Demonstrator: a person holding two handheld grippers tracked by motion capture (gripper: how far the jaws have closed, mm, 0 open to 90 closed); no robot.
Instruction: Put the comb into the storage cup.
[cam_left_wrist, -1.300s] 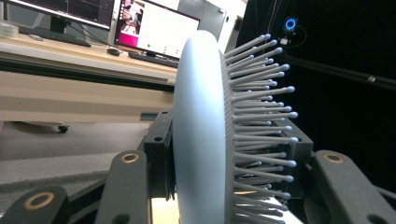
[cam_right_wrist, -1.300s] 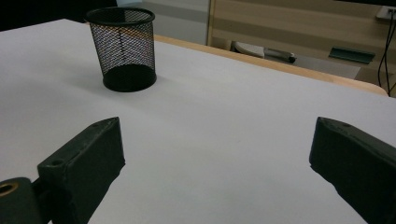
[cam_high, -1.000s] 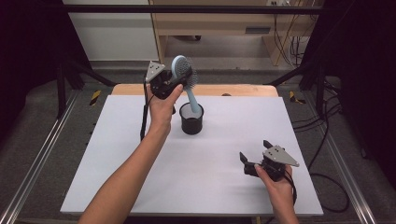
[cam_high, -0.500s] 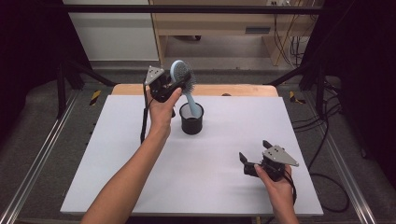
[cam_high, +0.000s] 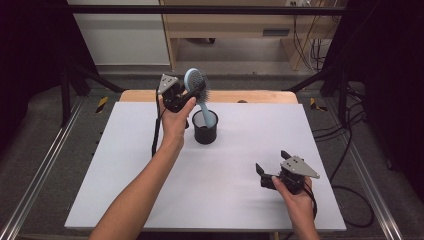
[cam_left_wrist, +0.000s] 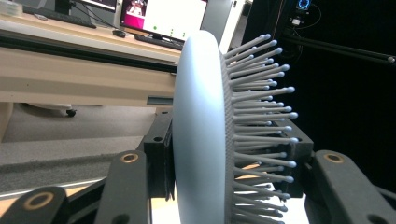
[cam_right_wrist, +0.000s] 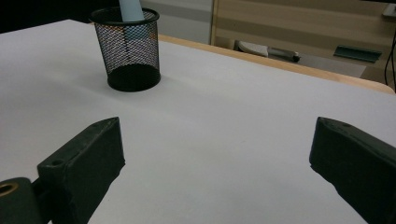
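Up over the far middle of the table, left gripper clamped on the head of a pale blue plastic hairbrush, black jaws pressing its smooth rounded back on one side and its bristle pad on the other. Close up in the left gripper view, a glossy domed oval shell, grey cushion studded with stiff ball-tipped pins fanning out to the right. Handle slanting down, lower end dipping inside a small black wire-mesh cylindrical cup. Cup standing upright on the sheet just beside the left hand, fine lattice wall, solid dark base, pale blue handle visible through the mesh in the right gripper view.

Over at the near right, right gripper low above the sheet, jaws spread wide with nothing between them, blunt matte black pads either side of bare white, grey three-cornered plate on top, right hand wrapped round its body, well apart from cup and brush.

Underneath, a smooth matte white sheet covering a light wooden tabletop, wood edge peeking out at the far side. Around it, grey floor, metal rails along the left, black frame bars, cables trailing on the right, a pale wooden bench beyond
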